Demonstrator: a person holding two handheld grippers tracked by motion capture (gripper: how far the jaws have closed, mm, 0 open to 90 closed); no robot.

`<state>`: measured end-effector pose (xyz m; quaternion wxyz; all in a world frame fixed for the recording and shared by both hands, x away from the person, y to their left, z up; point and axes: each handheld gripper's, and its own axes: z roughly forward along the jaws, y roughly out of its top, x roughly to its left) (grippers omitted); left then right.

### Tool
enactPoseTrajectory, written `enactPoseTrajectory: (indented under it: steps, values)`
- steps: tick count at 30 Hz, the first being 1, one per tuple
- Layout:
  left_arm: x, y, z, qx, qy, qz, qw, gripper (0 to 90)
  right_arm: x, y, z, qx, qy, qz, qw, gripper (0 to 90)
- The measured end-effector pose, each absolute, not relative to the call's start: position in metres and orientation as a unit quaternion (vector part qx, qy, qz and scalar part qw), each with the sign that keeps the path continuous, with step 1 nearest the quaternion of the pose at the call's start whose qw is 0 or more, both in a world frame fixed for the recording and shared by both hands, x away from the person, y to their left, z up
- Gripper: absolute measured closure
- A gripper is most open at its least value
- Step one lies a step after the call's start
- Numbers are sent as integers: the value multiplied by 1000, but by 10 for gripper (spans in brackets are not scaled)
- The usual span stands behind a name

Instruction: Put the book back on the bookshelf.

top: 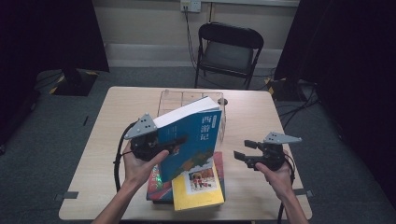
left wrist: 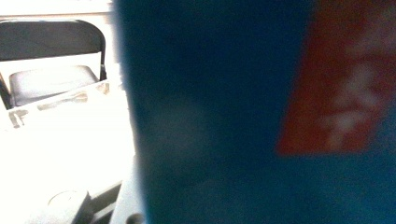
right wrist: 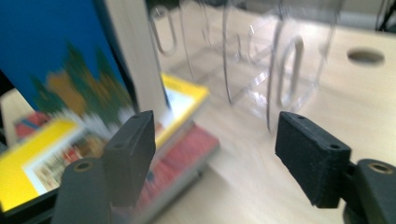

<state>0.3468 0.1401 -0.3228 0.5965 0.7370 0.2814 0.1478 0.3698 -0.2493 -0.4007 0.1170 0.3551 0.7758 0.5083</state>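
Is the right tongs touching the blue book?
Apart. In the right gripper view, the right tongs stand wide open with nothing between the jaws, and the blue book sits beyond the left jaw; the high view shows a gap too.

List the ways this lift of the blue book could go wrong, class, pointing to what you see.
1. The left gripper holds the thick blue book by one edge, tilted in the air; it might twist or slip out.
2. If dropped, it would likely hit the yellow book on the stack below.
3. The clear divider rack stands just behind; a swing could knock it.
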Motion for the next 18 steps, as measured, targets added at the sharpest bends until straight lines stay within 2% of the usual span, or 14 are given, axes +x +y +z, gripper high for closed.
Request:
enactPoseTrajectory:
  steps: [8, 13, 18]
  values:
    - [348, 156, -318, 728, 306, 159, 593, 615, 368, -266, -433, 399, 791, 451, 108, 271]
    - [351, 172, -315, 712, 327, 160, 600, 614, 372, -281, -456, 441, 782, 427, 112, 229]
    - [353, 183, -310, 709, 331, 171, 598, 615, 380, -279, -472, 455, 793, 390, 106, 193]
